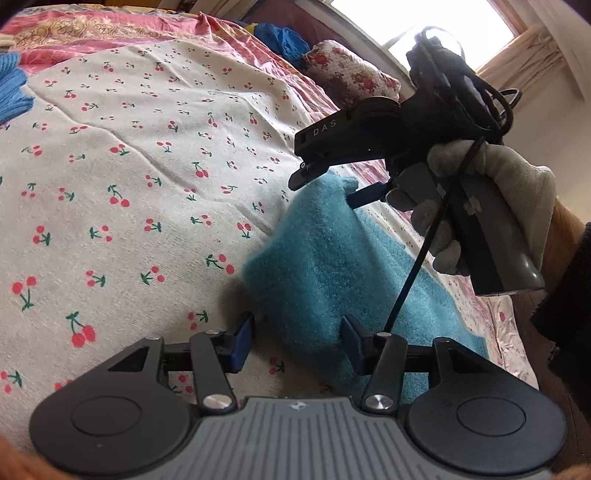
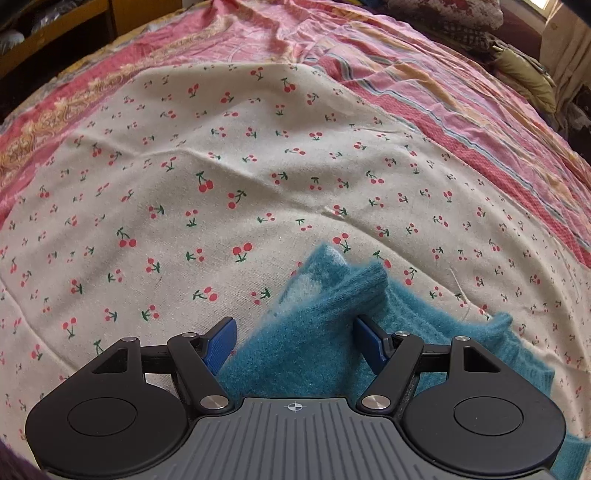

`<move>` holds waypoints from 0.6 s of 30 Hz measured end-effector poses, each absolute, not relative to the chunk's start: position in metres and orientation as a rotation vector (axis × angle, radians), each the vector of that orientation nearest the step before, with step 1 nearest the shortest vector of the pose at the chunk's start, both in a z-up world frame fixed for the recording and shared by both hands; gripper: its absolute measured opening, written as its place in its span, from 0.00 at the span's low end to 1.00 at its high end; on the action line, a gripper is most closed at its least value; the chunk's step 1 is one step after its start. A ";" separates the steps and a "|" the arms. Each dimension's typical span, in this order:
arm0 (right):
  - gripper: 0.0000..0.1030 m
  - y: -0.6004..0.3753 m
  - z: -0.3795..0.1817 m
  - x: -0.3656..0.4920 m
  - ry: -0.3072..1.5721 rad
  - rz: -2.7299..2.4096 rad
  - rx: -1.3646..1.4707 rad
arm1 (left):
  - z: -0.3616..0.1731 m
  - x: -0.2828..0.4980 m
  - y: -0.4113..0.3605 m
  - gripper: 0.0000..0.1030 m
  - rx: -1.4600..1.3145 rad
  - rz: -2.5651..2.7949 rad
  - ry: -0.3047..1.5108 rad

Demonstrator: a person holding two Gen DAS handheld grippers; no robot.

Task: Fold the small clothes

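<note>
A fuzzy teal knit garment (image 1: 332,258) lies on a white cherry-print cloth (image 1: 129,166) on the bed. My left gripper (image 1: 297,343) is open, its blue pads either side of the garment's near edge. In the left wrist view my right gripper (image 1: 325,188) hangs over the garment's far corner, held by a gloved hand (image 1: 498,192). In the right wrist view my right gripper (image 2: 293,341) is open above the teal garment (image 2: 314,332), whose ribbed edge (image 2: 365,284) is folded up between the fingers.
A pink patterned bedsheet (image 2: 443,92) lies under the cherry cloth (image 2: 221,166). A blue knit item (image 1: 13,85) sits at the far left. A floral pillow (image 1: 351,74) and blue bundle (image 1: 282,37) lie near the window. A wooden shelf (image 2: 55,26) stands beyond the bed.
</note>
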State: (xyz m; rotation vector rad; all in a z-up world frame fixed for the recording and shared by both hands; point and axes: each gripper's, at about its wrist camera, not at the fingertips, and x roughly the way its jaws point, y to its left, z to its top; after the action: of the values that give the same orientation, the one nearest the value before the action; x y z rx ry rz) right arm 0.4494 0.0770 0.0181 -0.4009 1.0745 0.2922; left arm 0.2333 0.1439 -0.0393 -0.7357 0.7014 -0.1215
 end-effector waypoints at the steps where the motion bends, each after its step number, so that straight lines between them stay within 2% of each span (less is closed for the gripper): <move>1: 0.70 0.078 0.016 0.450 1.078 0.288 -0.411 | -0.040 0.233 0.144 0.57 -0.747 -0.124 0.697; 4: 0.75 0.085 0.007 0.447 1.068 0.277 -0.465 | -0.042 0.232 0.147 0.58 -0.782 -0.129 0.689; 12: 0.74 0.070 0.018 0.442 1.068 0.310 -0.436 | -0.050 0.227 0.148 0.61 -0.854 -0.113 0.658; 18: 0.76 0.067 0.011 0.446 1.084 0.302 -0.394 | -0.053 0.256 0.152 0.60 -0.874 -0.103 0.585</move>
State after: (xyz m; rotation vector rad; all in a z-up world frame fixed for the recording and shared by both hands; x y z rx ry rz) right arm 0.4458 0.0672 0.0115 -0.3943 1.0841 0.3017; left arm 0.2562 0.1515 -0.0529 -0.8739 0.5847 -0.1035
